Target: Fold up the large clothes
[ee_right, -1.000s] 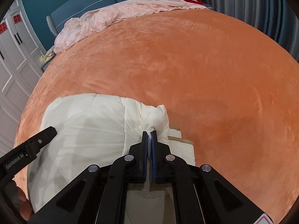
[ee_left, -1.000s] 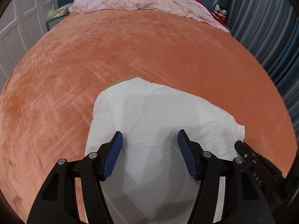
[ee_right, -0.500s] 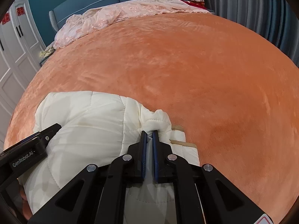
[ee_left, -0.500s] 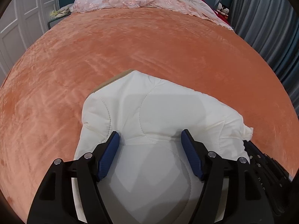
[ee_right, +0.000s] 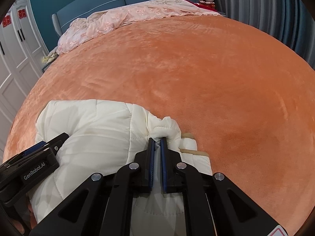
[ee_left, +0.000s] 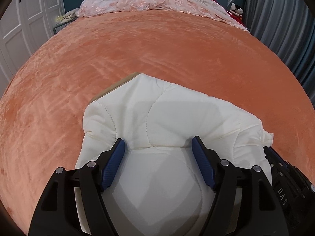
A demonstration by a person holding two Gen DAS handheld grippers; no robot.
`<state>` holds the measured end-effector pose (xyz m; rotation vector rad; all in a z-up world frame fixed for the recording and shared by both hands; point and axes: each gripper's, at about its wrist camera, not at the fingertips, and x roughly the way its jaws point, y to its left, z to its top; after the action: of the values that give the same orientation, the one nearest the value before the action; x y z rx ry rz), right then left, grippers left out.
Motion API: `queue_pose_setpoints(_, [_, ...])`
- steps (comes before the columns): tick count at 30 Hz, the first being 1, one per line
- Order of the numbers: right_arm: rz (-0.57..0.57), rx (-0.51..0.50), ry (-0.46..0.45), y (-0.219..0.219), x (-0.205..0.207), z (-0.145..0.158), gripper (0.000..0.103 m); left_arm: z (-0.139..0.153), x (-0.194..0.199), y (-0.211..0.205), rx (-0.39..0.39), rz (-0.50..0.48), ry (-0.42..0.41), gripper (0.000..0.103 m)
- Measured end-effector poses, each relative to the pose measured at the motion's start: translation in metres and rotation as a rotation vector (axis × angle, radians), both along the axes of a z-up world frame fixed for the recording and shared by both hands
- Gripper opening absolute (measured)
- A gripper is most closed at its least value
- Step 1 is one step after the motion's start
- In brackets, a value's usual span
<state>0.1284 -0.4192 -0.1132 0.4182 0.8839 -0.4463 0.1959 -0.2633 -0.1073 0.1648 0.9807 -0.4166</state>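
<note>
Quilted jacket (ee_right: 94, 135) — right claw (ee_right: 157, 139) pinches it, left claw (ee_left: 158, 145) spread above.

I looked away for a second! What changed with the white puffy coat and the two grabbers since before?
The left gripper came down closer to the white padded garment and its jaws spread a little wider; they stand open, gripping nothing. The right gripper stayed shut on a bunched edge of the garment. The garment stayed folded on the orange blanket.

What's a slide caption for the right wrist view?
Right gripper pinches an edge of the folded white quilted garment on the orange bedspread; left gripper open alongside.
</note>
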Motion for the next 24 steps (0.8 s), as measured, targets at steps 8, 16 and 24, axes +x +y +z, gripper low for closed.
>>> queue_pose_setpoints(8, [-0.001, -0.045, 0.012, 0.005, 0.005, 0.002, 0.007, 0.000, 0.002, -0.003, 0.028, 0.008, -0.005, 0.070])
queue_pose_setpoints(16, [0.033, 0.055, -0.051, 0.007, -0.063, 0.086, 0.025, 0.058, -0.040, 0.038, 0.009, -0.034, 0.083, 0.070])
queue_pose_setpoints(24, [0.100, 0.161, 0.075, 0.040, -0.118, 0.062, 0.025, 0.055, -0.108, 0.080, -0.044, 0.005, 0.204, 0.070])
